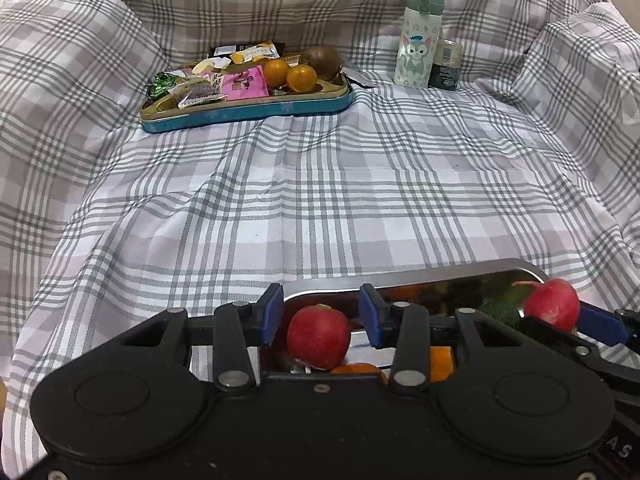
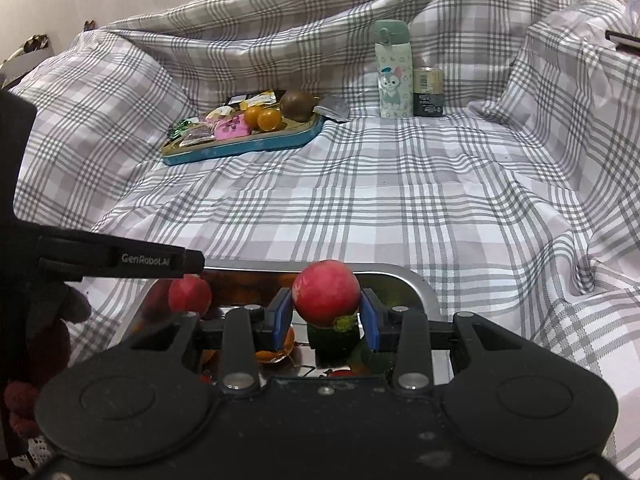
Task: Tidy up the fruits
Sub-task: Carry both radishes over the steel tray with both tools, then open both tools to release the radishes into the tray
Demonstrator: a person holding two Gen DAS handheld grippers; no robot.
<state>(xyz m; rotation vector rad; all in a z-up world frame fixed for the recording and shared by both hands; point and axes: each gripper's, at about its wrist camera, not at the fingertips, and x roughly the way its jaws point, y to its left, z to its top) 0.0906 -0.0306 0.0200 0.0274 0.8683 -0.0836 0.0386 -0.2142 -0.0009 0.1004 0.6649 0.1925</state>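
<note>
A steel tray (image 1: 420, 274) lies on the checked cloth at the near edge, holding red, orange and green produce. My left gripper (image 1: 320, 316) is over the tray with a red round fruit (image 1: 319, 336) between its blue pads, which stand apart from its sides. My right gripper (image 2: 326, 318) is shut on another red fruit (image 2: 326, 294) above the tray (image 2: 416, 284); that fruit also shows in the left wrist view (image 1: 552, 304). A blue tin tray (image 1: 244, 110) at the back holds two oranges (image 1: 290, 74), a brown fruit (image 1: 322, 62) and snack packets.
A mint cat-print bottle (image 1: 420, 36) and a dark jar (image 1: 446, 64) stand at the back right. The checked cloth (image 1: 320, 184) rises in folds on the left, back and right. The left gripper's body (image 2: 120, 260) shows at the left of the right wrist view.
</note>
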